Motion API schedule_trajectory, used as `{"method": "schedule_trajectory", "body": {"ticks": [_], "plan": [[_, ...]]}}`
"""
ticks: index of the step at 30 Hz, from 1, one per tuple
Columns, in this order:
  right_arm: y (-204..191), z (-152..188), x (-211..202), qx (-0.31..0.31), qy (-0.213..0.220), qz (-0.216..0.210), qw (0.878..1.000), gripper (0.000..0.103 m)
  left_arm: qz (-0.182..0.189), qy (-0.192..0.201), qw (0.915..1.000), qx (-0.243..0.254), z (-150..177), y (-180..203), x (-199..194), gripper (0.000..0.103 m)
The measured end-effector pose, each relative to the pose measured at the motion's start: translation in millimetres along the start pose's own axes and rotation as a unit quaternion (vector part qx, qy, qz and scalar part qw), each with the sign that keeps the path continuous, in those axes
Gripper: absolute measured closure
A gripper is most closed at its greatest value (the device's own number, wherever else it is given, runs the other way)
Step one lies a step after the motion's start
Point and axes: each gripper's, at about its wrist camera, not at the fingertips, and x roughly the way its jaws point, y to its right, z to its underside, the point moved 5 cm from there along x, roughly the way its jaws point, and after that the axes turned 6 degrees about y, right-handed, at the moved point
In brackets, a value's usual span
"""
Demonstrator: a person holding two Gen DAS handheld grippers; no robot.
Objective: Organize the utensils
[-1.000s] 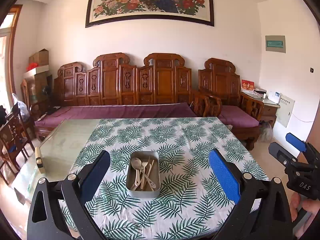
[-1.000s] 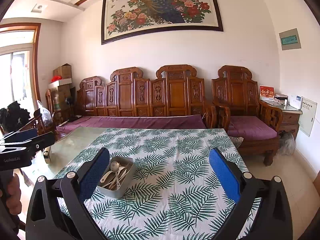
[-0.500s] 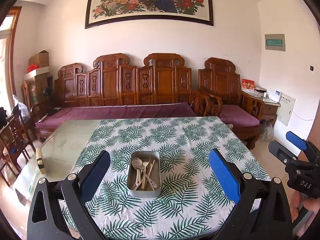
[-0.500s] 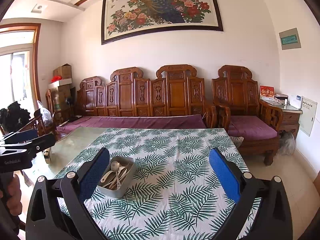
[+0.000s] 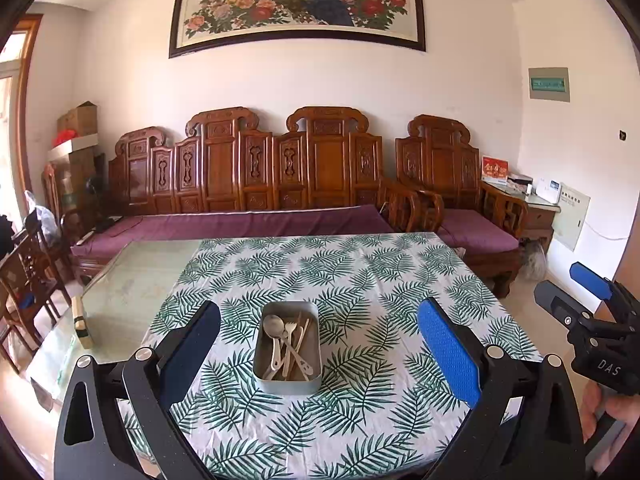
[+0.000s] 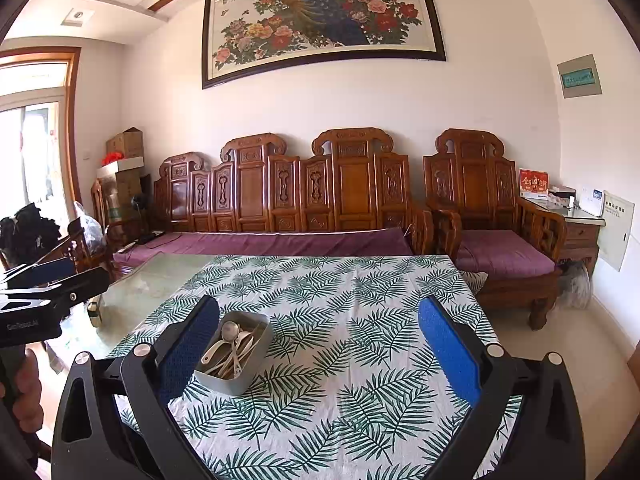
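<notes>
A grey metal tin stands on the leaf-print tablecloth. It holds several utensils: a metal spoon, pale plastic spoons and forks, and chopsticks. My left gripper is open and empty, held above the near table edge with the tin between its fingers in view. My right gripper is open and empty, to the right of the tin, which shows by its left finger. Each gripper also appears at the edge of the other's view.
The table's left part is bare glass with a small wooden block near its edge. A carved wooden sofa with purple cushions stands behind the table. Wooden chairs stand at the left.
Both grippers stay open and almost still. The left view has drifted slightly back from the tin; nothing on the table has moved.
</notes>
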Motion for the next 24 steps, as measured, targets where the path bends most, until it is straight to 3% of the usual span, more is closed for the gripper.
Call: {"method": "schedule_trajectory", "body": {"ticks": [24], "plan": [[1.8,1.2,0.9,0.000,0.000,0.000,1.000,0.003,0.004,0.003,1.0000,-0.001,0.5,5.4,-2.5,0.008]]}}
